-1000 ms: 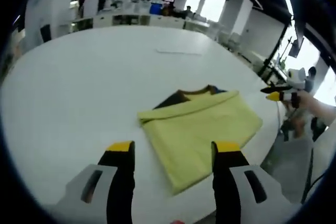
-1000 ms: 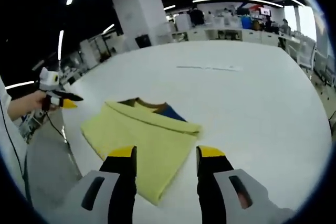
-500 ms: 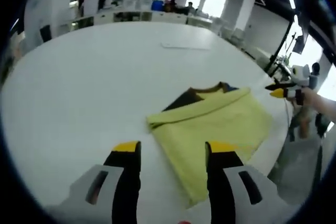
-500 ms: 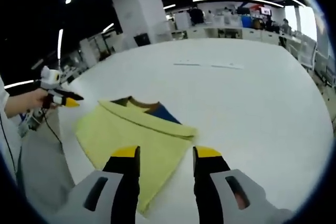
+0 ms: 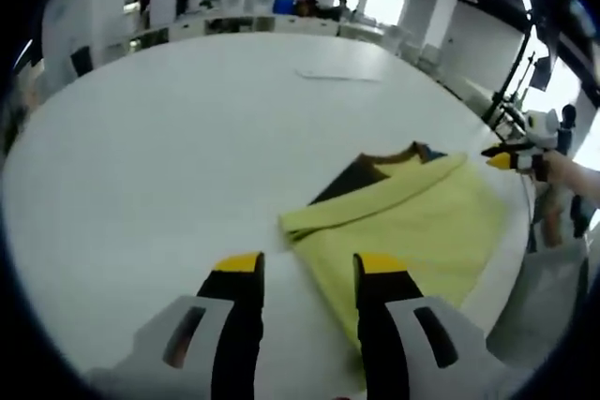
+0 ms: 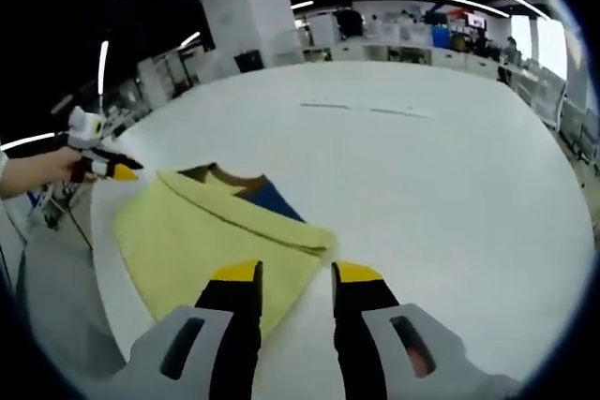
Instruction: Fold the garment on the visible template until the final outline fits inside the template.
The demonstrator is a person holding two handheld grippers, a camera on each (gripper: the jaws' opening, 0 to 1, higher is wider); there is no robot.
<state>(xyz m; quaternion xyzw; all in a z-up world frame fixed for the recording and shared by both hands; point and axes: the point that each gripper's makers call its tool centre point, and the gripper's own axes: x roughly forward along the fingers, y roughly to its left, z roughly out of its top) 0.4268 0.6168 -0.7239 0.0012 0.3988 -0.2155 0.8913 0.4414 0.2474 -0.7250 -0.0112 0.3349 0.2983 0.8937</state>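
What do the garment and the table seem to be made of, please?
The garment looks like soft matte knit fabric, probably cotton: it folds limply with rounded creases. The table looks like smooth white laminate or painted board with a faint sheen; the exact material cannot be told.

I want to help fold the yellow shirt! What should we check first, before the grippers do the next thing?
1. Yellow shirt fully on the white table: ok, though its edge lies near the table's rim.
2. Left gripper empty, jaws apart: ok.
3. Right gripper empty, jaws apart: ok.
4. Shirt partly folded, one flap turned over: ok.
5. Template outline visible around the shirt: cannot tell; faint marks lie farther back on the table.
6. Grippers not touching the shirt: ok, both seem to hover above it.
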